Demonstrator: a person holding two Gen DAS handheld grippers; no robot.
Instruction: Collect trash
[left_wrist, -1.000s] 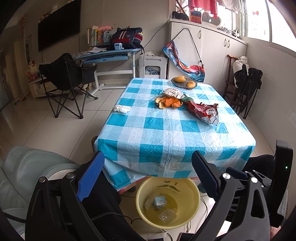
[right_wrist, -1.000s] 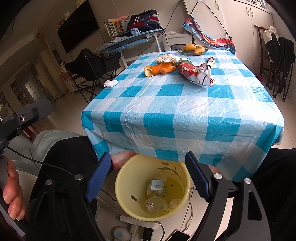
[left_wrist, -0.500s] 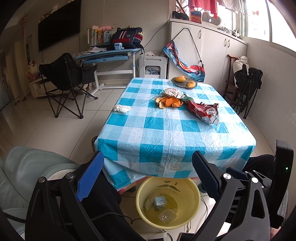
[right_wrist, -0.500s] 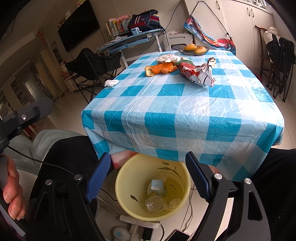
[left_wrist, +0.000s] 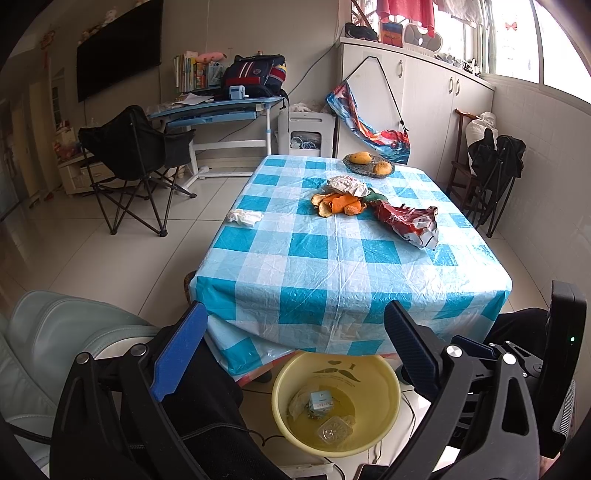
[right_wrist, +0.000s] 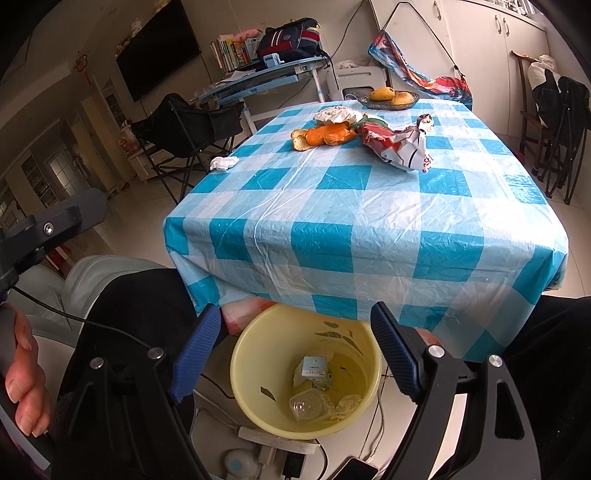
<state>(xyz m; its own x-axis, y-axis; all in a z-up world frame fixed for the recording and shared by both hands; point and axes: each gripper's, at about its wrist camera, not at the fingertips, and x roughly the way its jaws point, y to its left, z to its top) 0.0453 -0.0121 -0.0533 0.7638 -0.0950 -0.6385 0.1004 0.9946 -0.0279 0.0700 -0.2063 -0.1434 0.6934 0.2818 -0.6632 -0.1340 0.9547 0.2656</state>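
A yellow basin (left_wrist: 336, 406) (right_wrist: 306, 373) stands on the floor under the near table edge, holding a small carton, a clear plastic cup and bits of paper. On the blue checked tablecloth (left_wrist: 332, 258) (right_wrist: 351, 206) lie orange peels (left_wrist: 338, 205) (right_wrist: 323, 136), a crumpled white wrapper (left_wrist: 347, 184) (right_wrist: 338, 114), a red snack bag (left_wrist: 410, 223) (right_wrist: 397, 146) and a white tissue (left_wrist: 243, 216) (right_wrist: 224, 163). My left gripper (left_wrist: 291, 332) is open and empty above the basin. My right gripper (right_wrist: 295, 332) is open and empty over the basin.
A fruit basket with mangoes (left_wrist: 368, 164) (right_wrist: 389, 98) sits at the table's far end. A black folding chair (left_wrist: 129, 162) and a blue desk (left_wrist: 218, 110) stand at the left. A pale armchair (left_wrist: 55, 332) is at my near left. A power strip (right_wrist: 273, 441) lies by the basin.
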